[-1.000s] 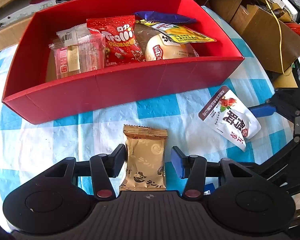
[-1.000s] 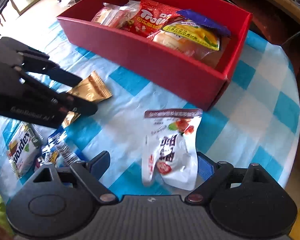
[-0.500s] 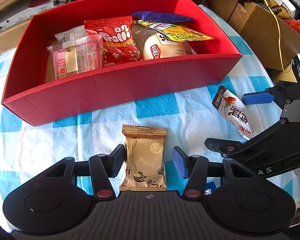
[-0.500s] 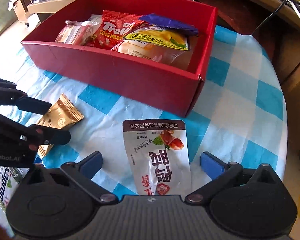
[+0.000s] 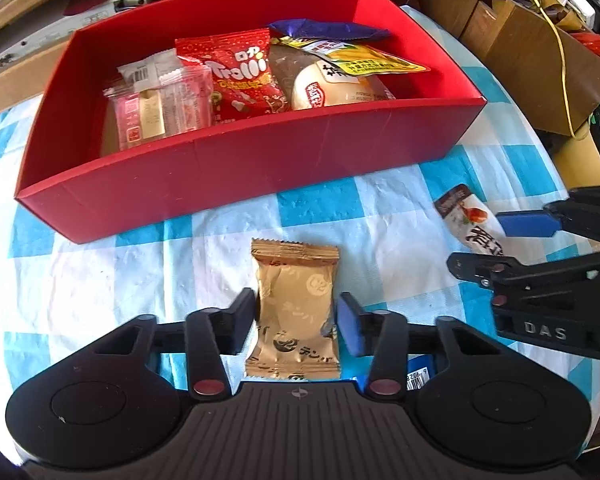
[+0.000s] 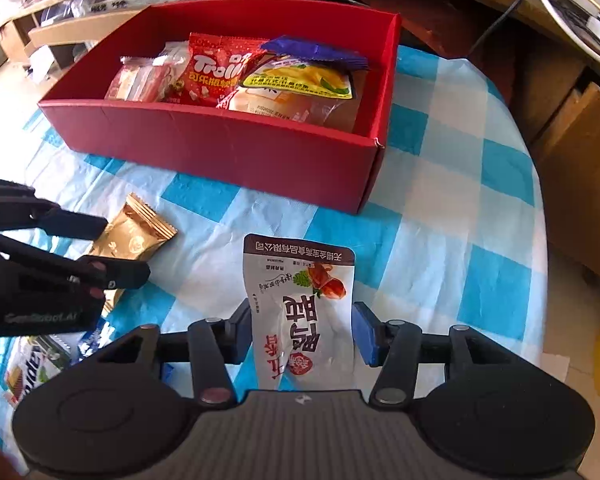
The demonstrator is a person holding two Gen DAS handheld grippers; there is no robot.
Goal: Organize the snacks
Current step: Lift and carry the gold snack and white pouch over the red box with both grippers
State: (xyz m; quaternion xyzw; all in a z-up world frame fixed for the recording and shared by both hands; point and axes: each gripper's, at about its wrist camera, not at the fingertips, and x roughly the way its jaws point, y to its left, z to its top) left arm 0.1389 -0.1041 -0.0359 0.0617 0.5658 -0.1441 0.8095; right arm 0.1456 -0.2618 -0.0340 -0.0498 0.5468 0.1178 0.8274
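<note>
- Gold crinkled foil snack packet (image 5: 294, 316) lies flat on the blue-and-white checked tablecloth (image 5: 320, 208), at 6 o'clock from the red cardboard box (image 5: 236, 176), between the fingers of the left gripper (image 5: 296, 322).
- Those jaws have just been closing; both pads now sit against the packet's edges, so I judge it gripped but not yet lifted.
- White plastic pouch with a red meat picture (image 6: 304, 312) lies at 3 o'clock of the gold packet, with the right gripper (image 6: 304, 328) around it. A second ago those jaws stood much wider; they have just been closing and now touch the pouch's sides.
- With both snacks pinched, the next step is probably carrying them over the box's near wall.
- Inside the box: a red gummy bag reading "Trolli" (image 5: 236, 76), a yellow-labelled pouch (image 5: 372, 60) over a pale round bun (image 5: 332, 88), a purple wrapper (image 5: 324, 30), and pink clear-wrapped bars (image 5: 156, 112) at 9 o'clock.
- Writing: the white pouch carries large black Chinese characters, seen upside down; the gold packet bears small Japanese script; the right gripper's body shows "DAS", the left's a blurred "GenRobot.AI".
- More packets (image 6: 32, 372) lie at 7 o'clock in the right view.
</note>
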